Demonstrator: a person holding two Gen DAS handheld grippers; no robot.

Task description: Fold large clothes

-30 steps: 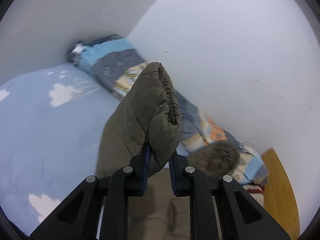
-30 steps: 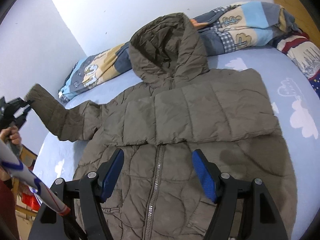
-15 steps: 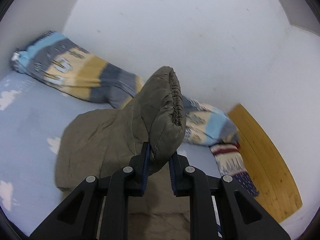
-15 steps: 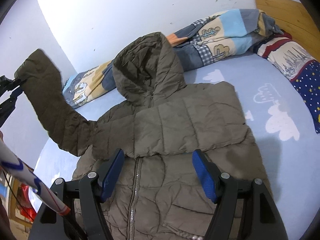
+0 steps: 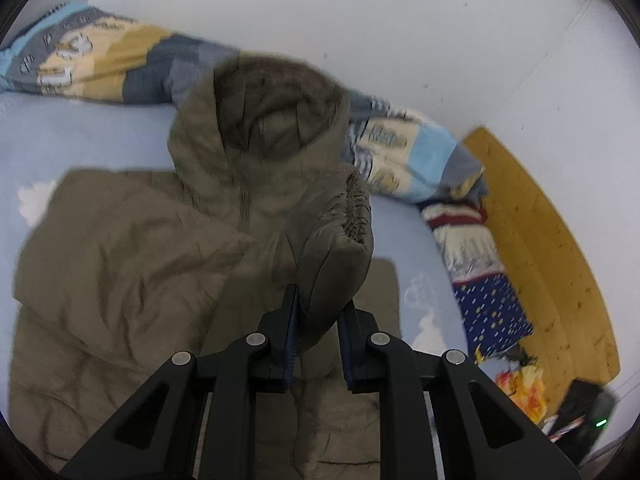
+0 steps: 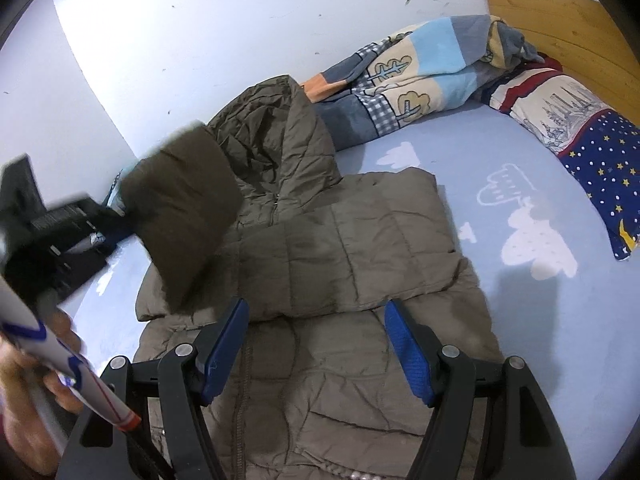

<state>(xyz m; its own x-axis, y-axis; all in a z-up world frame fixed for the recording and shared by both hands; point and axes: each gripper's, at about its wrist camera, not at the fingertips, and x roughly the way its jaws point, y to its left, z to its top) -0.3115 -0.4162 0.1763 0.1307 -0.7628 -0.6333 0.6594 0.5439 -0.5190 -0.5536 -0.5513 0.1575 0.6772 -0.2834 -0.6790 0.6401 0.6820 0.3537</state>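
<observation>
An olive puffer jacket [image 6: 360,380] lies zip-up on the blue bed sheet [image 6: 520,280], hood [image 6: 272,132] towards the wall. One sleeve [image 6: 340,248] lies folded across its chest. My left gripper [image 5: 318,304] is shut on the other sleeve's cuff [image 5: 340,232] and holds it in the air over the jacket body [image 5: 120,264]. In the right wrist view that lifted sleeve [image 6: 188,200] hangs blurred at the left, in front of the hood, with the left gripper [image 6: 80,224] behind it. My right gripper [image 6: 316,316] stands open above the jacket's zip, with nothing between its fingers.
A striped cartoon blanket [image 6: 420,76] is bunched along the white wall behind the hood. A starry blue pillow [image 6: 580,128] lies at the right by the wooden headboard [image 6: 560,20]. A person's hand [image 6: 60,340] shows at the lower left.
The left gripper has carried the sleeve cuff from out at the jacket's side inward, and it now hangs over the chest near the hood. The right gripper drifted slightly and stayed open.
</observation>
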